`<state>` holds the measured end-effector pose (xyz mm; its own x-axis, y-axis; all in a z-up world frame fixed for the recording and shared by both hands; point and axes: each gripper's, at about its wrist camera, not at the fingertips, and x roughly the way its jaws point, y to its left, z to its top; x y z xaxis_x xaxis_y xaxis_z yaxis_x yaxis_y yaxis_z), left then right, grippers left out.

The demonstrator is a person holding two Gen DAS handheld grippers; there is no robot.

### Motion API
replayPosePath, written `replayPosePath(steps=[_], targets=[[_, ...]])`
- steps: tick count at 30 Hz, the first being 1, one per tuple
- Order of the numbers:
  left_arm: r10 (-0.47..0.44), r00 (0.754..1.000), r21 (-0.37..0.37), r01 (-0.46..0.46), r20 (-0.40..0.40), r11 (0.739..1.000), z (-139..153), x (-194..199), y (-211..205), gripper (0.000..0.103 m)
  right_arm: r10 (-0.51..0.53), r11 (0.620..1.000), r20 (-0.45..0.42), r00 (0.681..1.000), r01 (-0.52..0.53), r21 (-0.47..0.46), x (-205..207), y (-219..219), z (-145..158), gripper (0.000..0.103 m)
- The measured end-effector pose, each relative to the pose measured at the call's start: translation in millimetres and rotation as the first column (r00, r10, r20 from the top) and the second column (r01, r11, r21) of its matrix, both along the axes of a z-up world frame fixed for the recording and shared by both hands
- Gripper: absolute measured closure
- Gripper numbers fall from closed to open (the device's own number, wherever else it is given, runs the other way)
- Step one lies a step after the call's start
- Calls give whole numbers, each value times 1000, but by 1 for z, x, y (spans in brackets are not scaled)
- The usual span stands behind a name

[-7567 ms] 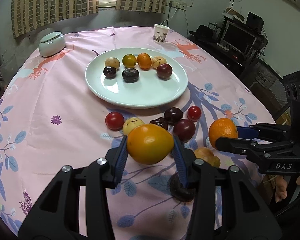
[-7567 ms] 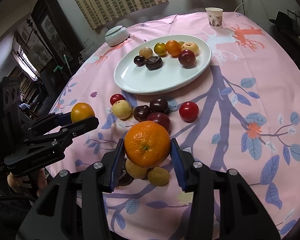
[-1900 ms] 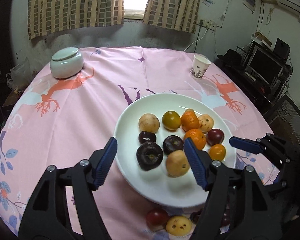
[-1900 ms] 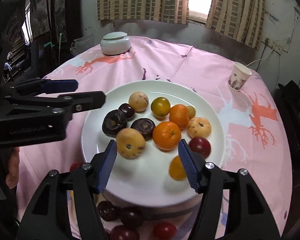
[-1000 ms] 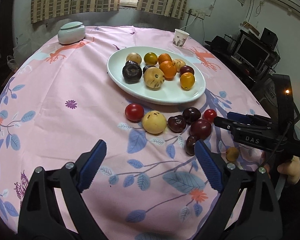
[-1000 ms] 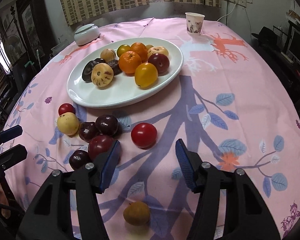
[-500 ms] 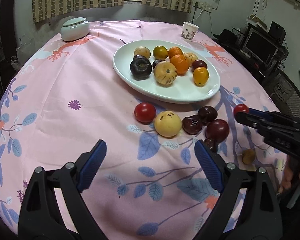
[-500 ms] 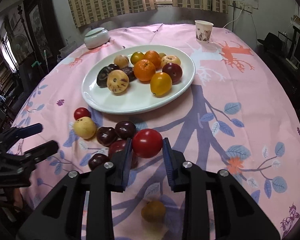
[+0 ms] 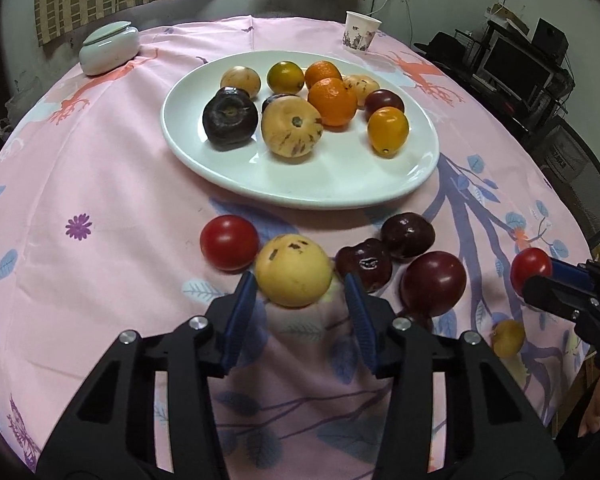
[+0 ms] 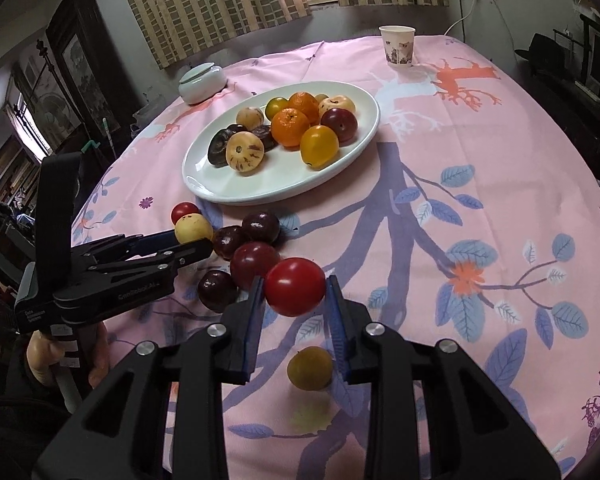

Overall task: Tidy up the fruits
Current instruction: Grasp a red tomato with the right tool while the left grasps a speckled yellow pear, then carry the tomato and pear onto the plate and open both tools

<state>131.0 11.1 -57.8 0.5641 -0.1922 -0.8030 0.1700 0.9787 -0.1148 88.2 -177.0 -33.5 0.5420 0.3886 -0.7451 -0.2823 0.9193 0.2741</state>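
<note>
While my right claw (image 10: 295,288) grips the tomato (image 10: 295,287), my left claw (image 9: 298,300) closing around the yellow fruit (image 9: 293,270) could squirt it toward the plate (image 9: 204,152).

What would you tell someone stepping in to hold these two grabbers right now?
Right gripper: shut on a red tomato, lifted off the cloth.
Left gripper: jaws closing, pale yellow fruit between the fingers, which do not press it yet.
White plate: holds about nine fruits already.
Loose on the pink tablecloth: a second red tomato, four dark plums near the plate, and a small yellow-brown fruit below the right gripper.
Left to do: put both fruits on the plate, then fetch the loose ones.
</note>
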Motion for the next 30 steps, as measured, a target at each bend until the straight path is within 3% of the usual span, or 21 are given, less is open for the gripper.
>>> replayPosePath(steps=[6,10,14,22,30], targets=[[9,1000,-33,-9,13,999,3,9,1,56,-2,1000,-10,1000,3,17,-2,-4,-1,72],[0,1000,-26,1,20,1000,4,6,0,63,-5,1000,-13,1000,5,19,-1,-5,0,72],[-14,1000,-44,15,25,999,9,-6,0,63,4,1000,-6,1000,-4,19,-2,-1,4,72],[-41,990,-62,50,136,997,46,-45,-2,63,43,999,9,999,-43,2,-5,16,11,72],[-55,987,-70,66,152,995,55,-56,1,63,65,998,11,998,-65,-15,-7,29,13,72]])
